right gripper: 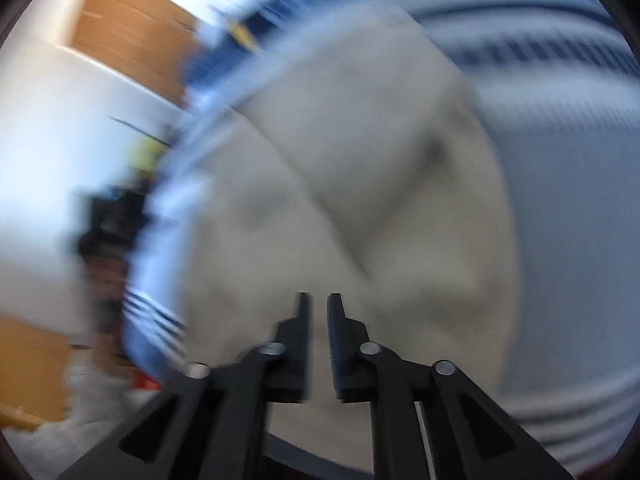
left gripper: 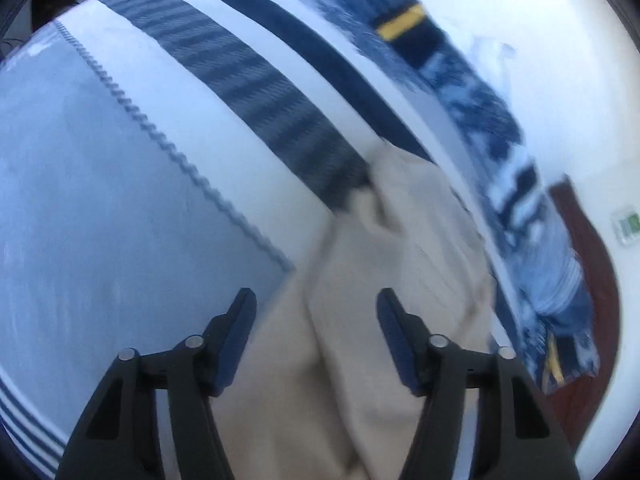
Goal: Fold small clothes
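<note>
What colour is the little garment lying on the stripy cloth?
Beige garment, clearest in the left wrist view.

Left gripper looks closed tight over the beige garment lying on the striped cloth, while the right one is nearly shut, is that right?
Not quite. The left gripper is open, its fingers spread wide apart above the beige garment, as the left wrist view shows. The rest holds: the garment lies on the striped cloth, and the right gripper is nearly shut, with only a narrow gap.
</note>
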{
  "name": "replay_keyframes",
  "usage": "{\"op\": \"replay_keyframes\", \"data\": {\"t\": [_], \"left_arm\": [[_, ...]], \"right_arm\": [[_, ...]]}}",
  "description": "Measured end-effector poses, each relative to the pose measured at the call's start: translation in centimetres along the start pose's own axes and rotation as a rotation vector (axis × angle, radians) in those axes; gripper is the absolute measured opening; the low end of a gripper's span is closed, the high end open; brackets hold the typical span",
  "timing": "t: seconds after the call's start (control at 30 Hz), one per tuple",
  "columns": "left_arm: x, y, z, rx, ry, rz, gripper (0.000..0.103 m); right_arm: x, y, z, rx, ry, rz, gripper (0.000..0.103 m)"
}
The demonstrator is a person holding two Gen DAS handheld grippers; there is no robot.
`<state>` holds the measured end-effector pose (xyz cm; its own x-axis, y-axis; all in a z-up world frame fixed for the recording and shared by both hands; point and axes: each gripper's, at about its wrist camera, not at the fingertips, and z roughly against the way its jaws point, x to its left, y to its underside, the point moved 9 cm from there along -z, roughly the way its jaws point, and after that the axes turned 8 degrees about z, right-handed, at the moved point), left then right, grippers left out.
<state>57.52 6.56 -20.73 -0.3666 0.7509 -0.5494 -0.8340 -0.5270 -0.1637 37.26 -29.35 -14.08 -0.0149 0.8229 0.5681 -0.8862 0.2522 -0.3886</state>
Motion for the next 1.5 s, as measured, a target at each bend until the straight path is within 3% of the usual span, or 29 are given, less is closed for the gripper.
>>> {"op": "replay_keyframes", "data": {"t": [0.03, 0.07, 0.23, 0.37, 0.5, 0.57, 0.63, 0.7, 0.73, 0.77, 0.8, 0.87, 0.97, 1.07, 1.2, 1.27, 1.33, 1.4, 1.43, 1.47, 1.5], "left_arm": [[-0.1, -0.8, -1.1, -0.014, -0.014, -0.008, 0.059], [0.1, -1.2, -2.0, -0.008, -0.017, -0.001, 0.059], [0.6, -1.4, -6.6, 0.098, 0.037, 0.096, 0.052], [-0.1, -2.2, -7.8, 0.083, 0.034, 0.069, 0.052], [-0.3, -2.4, -8.1, 0.056, 0.053, 0.068, 0.044], [-0.5, -2.3, -8.3, 0.065, 0.074, 0.092, 0.035], [-0.9, -1.8, -8.9, 0.104, 0.111, 0.098, 0.01], [-0.6, -1.9, -8.6, 0.089, 0.108, 0.11, 0.005], [-0.6, -2.1, -8.1, 0.073, 0.123, 0.116, 0.004], [-0.7, -2.6, -7.4, 0.056, 0.15, 0.127, 0.004], [-0.6, -3.2, -6.5, 0.034, 0.175, 0.143, 0.004], [-0.1, -4.3, -4.7, -0.007, 0.224, 0.183, 0.004], [0.8, -4.7, -4.2, -0.001, 0.252, 0.228, 0.004], [1.0, -4.5, -4.8, -0.003, 0.214, 0.225, 0.004], [1.4, -4.4, -5.8, 0.004, 0.127, 0.195, 0.005], [2.1, -4.8, -5.3, -0.048, 0.038, 0.165, 0.005], [1.8, -5.3, -4.3, -0.103, -0.018, 0.101, 0.016], [1.2, -5.7, -2.8, -0.164, -0.044, 0.04, 0.031], [0.8, -5.7, -2.0, -0.192, -0.054, 0.016, 0.037], [0.2, -5.6, -1.2, -0.212, -0.06, -0.011, 0.039], [-0.4, -5.2, -0.4, -0.22, -0.059, -0.036, 0.039]], "right_arm": [[1.7, -2.4, 0.3, -0.037, -0.004, 0.055, 0.068], [3.2, -4.5, 0.0, -0.054, -0.005, 0.104, 0.078], [9.6, -14.7, -9.1, 0.038, -0.104, 0.262, 0.078], [12.3, -21.5, -18.9, 0.13, -0.106, 0.313, 0.077], [12.9, -26.0, -28.9, 0.209, -0.023, 0.334, 0.072], [12.3, -27.7, -33.0, 0.249, 0.01, 0.31, 0.062], [11.3, -29.0, -36.7, 0.277, 0.067, 0.302, 0.06], [9.9, -29.4, -39.2, 0.305, 0.117, 0.27, 0.045], [9.0, -29.0, -40.1, 0.336, 0.122, 0.255, 0.016], [8.8, -28.7, -40.7, 0.362, 0.127, 0.252, 0.004], [8.9, -28.5, -40.5, 0.365, 0.134, 0.264, 0.004], [10.1, -30.1, -38.4, 0.278, 0.122, 0.31, 0.004], [10.7, -32.6, -35.5, 0.172, 0.096, 0.288, 0.003], [10.5, -34.1, -34.9, 0.124, 0.098, 0.265, 0.003], [9.4, -32.9, -37.6, 0.164, 0.155, 0.247, 0.004], [7.8, -31.1, -39.8, 0.246, 0.163, 0.213, 0.007], [7.1, -30.5, -38.8, 0.236, 0.139, 0.166, 0.008], [7.7, -30.2, -35.7, 0.171, 0.068, 0.142, 0.032], [8.1, -29.6, -32.9, 0.123, 0.037, 0.138, 0.061], [8.4, -28.6, -29.4, 0.067, 0.017, 0.142, 0.08], [8.4, -27.5, -26.9, 0.035, 0.007, 0.15, 0.083]]}}
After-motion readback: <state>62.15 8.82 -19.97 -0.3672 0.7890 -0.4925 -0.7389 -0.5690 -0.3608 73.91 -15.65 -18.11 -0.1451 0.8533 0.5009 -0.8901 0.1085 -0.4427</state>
